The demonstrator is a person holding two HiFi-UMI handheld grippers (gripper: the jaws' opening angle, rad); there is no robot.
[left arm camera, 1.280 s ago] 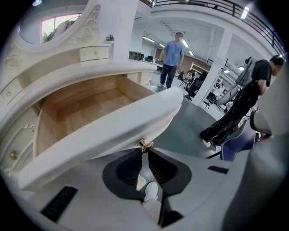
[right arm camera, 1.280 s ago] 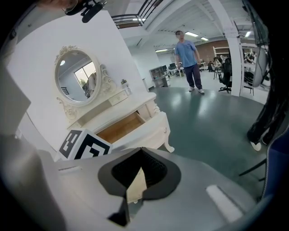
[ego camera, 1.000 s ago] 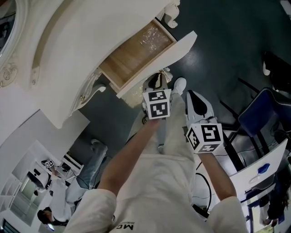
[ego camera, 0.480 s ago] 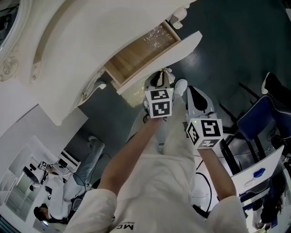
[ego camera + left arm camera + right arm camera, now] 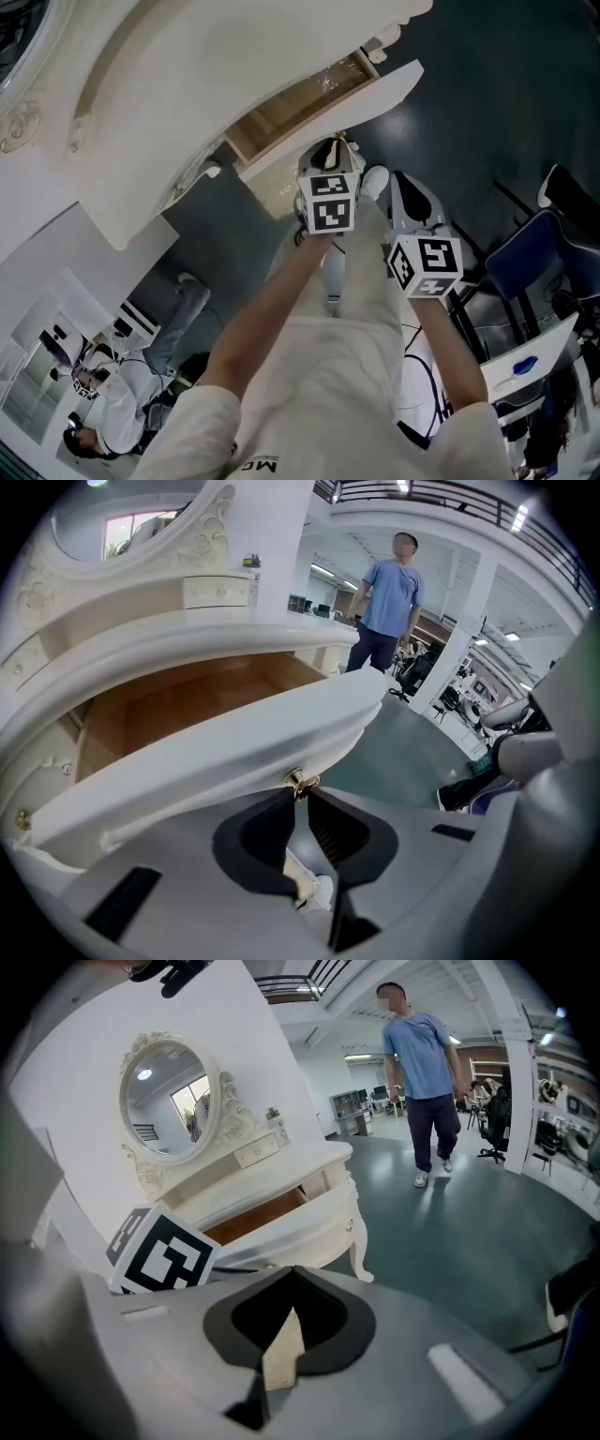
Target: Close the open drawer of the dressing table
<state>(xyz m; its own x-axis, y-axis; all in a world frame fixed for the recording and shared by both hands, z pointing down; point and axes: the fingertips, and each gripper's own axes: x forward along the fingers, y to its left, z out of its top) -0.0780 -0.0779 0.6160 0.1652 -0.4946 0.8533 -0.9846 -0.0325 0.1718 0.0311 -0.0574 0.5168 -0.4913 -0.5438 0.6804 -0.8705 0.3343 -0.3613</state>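
Note:
The cream dressing table [image 5: 169, 84] fills the upper left of the head view. Its drawer [image 5: 298, 105] stands partly open and shows a wooden inside. My left gripper [image 5: 330, 150] is at the curved white drawer front [image 5: 216, 752]. In the left gripper view its jaws [image 5: 299, 794] pinch the small gold knob [image 5: 301, 781] at their tips. My right gripper [image 5: 405, 192] hangs lower and to the right, apart from the table. Its jaws [image 5: 292, 1271] meet at the tip with nothing between them. From there I see the drawer [image 5: 258, 1215] under the round mirror [image 5: 169, 1091].
A person in a blue shirt [image 5: 422, 1063] stands on the dark green floor beyond the table. A blue chair [image 5: 544, 253] and cables lie at the right. The holder's legs and a white shoe [image 5: 372, 178] are below the drawer. A curved table leg [image 5: 361, 1251] stands at the right corner.
The drawer has slid farther into the table, so less of its wooden inside shows. My left gripper moved with the drawer front toward the table, and the right gripper followed.

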